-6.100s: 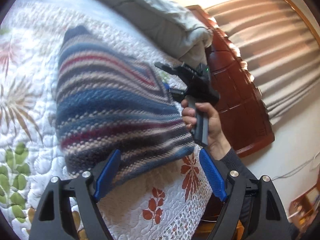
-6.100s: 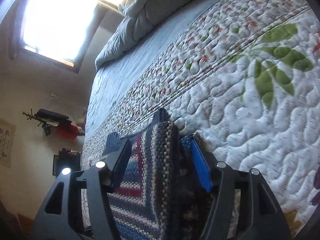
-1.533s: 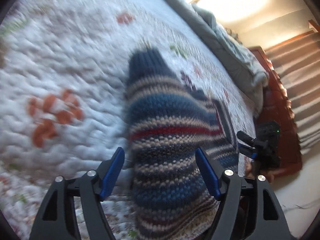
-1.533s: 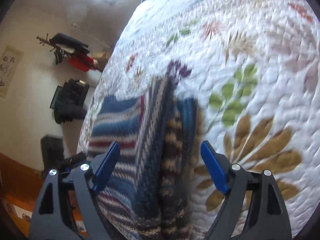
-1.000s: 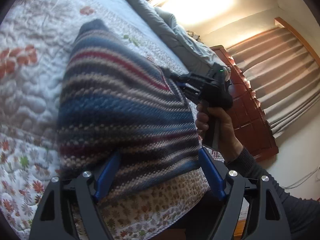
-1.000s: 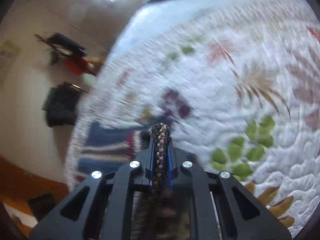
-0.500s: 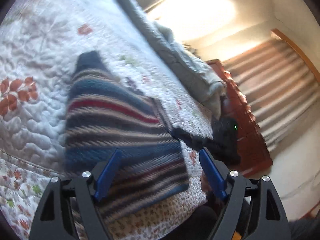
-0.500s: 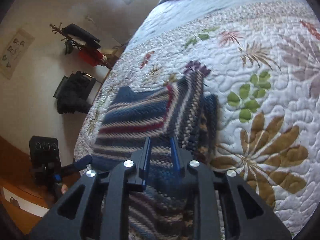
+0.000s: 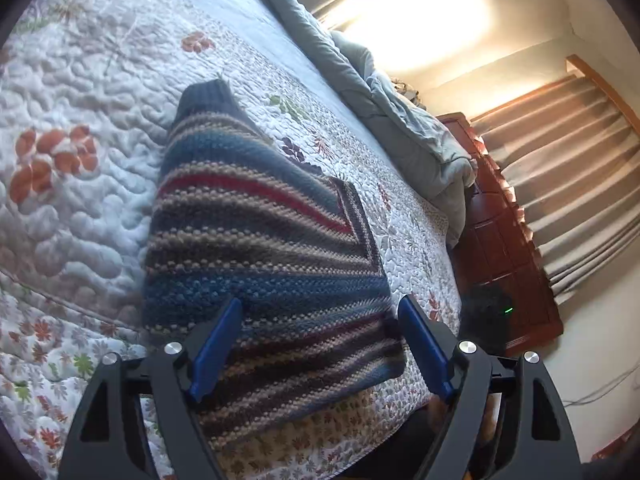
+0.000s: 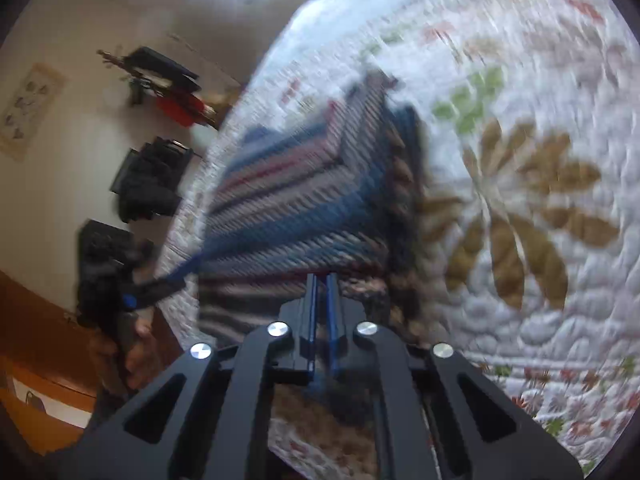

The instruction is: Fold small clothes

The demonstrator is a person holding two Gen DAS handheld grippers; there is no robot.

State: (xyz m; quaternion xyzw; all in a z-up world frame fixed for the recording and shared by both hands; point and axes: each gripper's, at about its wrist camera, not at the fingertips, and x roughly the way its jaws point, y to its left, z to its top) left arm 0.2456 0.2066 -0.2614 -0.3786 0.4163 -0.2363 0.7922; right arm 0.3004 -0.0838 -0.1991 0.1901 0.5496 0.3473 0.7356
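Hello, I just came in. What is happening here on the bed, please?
A person is folding a small striped knitted sweater on a floral quilt, with a handheld two-finger tool in each hand. The sweater lies folded near the edge of the bed. The left tool is open above its near edge and grips nothing. The right tool is shut, at the sweater's near edge; that view is blurred, so a grip is unclear.

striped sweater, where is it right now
In the left wrist view the striped sweater lies folded on the floral quilt near the bed's edge, just ahead of the open left gripper.
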